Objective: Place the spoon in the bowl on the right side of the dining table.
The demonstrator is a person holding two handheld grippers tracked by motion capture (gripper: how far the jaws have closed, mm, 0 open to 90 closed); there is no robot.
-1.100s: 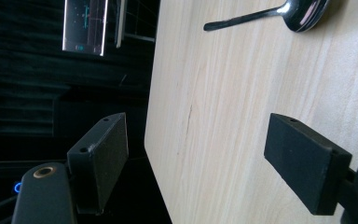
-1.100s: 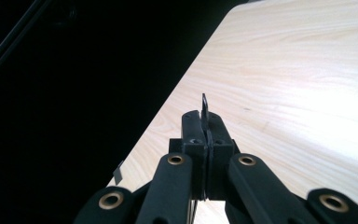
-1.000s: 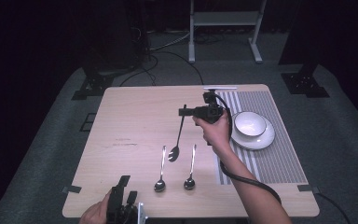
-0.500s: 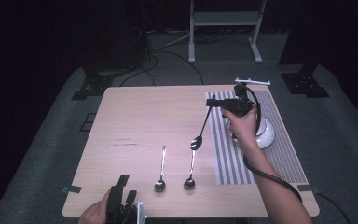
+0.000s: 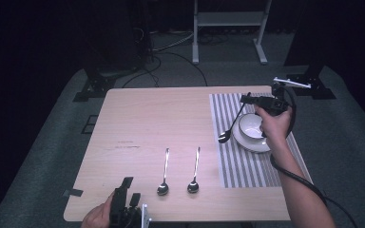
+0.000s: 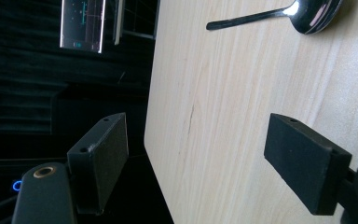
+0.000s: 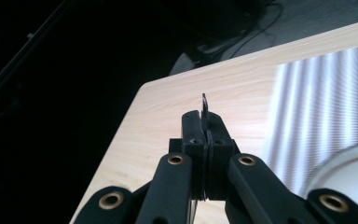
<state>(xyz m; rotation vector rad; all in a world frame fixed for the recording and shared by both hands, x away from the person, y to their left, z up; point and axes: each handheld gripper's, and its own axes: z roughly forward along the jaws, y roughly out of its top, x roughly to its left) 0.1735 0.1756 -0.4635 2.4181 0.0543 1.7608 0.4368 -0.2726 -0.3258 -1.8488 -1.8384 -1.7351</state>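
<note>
Right gripper (image 5: pixel 248 99) clenched on the tip of the black spoon's (image 5: pixel 232 123) handle, spoon dangling bowl-down over the striped mat (image 5: pixel 228 161), just left of the white bowl (image 5: pixel 253 126) on its saucer (image 5: pixel 247 144). Likely heading into the bowl: carry it level so the swing damps, get the spoon head clear over the rim, then lower before letting go. Left gripper (image 5: pixel 126 204) sits at the near table (image 5: pixel 147 118) edge, jaws apart, nothing between them. Two silver spoons (image 5: pixel 178 171) untouched.

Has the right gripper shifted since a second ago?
Yes. The right gripper, shut on the black spoon, went right from above the bare wood to over the striped mat, beside the bowl.
</note>
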